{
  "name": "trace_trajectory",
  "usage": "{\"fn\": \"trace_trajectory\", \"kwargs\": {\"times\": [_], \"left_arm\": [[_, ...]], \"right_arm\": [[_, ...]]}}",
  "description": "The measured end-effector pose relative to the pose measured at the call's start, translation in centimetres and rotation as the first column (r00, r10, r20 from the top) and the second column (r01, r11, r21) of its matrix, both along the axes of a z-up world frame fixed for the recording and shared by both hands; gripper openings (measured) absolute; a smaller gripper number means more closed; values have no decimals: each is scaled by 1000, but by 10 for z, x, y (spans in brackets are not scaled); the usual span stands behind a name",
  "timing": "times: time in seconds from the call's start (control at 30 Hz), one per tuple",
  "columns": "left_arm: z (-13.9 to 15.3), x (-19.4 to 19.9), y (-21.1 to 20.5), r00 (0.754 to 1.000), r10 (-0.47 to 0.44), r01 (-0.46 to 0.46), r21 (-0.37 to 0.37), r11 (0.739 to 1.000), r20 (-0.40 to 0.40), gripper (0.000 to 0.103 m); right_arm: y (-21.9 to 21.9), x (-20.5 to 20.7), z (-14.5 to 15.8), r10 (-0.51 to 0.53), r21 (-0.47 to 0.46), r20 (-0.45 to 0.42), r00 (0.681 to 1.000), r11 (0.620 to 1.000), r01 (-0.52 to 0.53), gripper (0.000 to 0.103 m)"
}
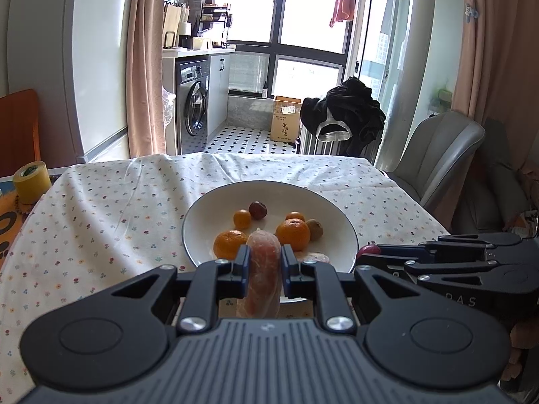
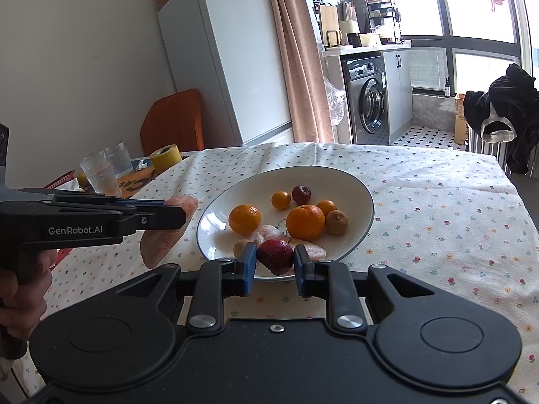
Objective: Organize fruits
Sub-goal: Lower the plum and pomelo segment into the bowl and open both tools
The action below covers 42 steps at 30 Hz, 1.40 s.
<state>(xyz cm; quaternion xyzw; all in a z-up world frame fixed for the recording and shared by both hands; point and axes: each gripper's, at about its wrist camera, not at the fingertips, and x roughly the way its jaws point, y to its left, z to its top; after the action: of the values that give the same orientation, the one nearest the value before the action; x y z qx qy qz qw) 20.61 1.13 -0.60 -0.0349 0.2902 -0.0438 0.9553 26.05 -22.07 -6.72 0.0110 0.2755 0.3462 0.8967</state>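
Observation:
A white plate (image 1: 337,222) (image 2: 357,192) on the flowered tablecloth holds several oranges (image 1: 292,234) (image 2: 305,221), a dark red fruit (image 1: 257,210) (image 2: 301,194), a kiwi (image 1: 315,229) (image 2: 337,222) and pink peeled segments (image 2: 313,251). My left gripper (image 1: 264,261) (image 2: 175,213) is shut on a long pink wrapped fruit piece (image 1: 262,269) (image 2: 158,245), held above the plate's near left edge. My right gripper (image 2: 274,262) (image 1: 367,252) is shut on a dark red fruit (image 2: 276,256) over the plate's near rim.
A yellow tape roll (image 1: 32,181) (image 2: 165,156) and two glasses (image 2: 101,171) stand at the table's left. A grey chair (image 1: 444,151) is at the right, an orange chair (image 2: 173,121) at the far left. The table's far edge (image 1: 269,158) faces the kitchen.

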Motion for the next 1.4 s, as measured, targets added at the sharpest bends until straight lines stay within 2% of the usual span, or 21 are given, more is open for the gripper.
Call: {"fn": "trace_trajectory", "kwargs": {"times": [0.7,1.07,1.13,1.4], "left_arm": [[-14,61,6,1000,-6,5,-26,1000,-21,18],[-17,58,29,997,60,-62,-55,997,-41,24],[-18,55,32,997,70,-72,-52,996,-45,28],[-13,43,39,994,108,-109,-41,993,-31,53]], "right_arm": [[7,44,-12,-20,-17,-22,1000,1000,20,22],[25,54,-4,2,-16,2,1000,1000,-2,22],[29,55,-2,10,-16,7,1000,1000,-9,22],[45,57,6,35,-17,26,999,999,-34,22]]}}
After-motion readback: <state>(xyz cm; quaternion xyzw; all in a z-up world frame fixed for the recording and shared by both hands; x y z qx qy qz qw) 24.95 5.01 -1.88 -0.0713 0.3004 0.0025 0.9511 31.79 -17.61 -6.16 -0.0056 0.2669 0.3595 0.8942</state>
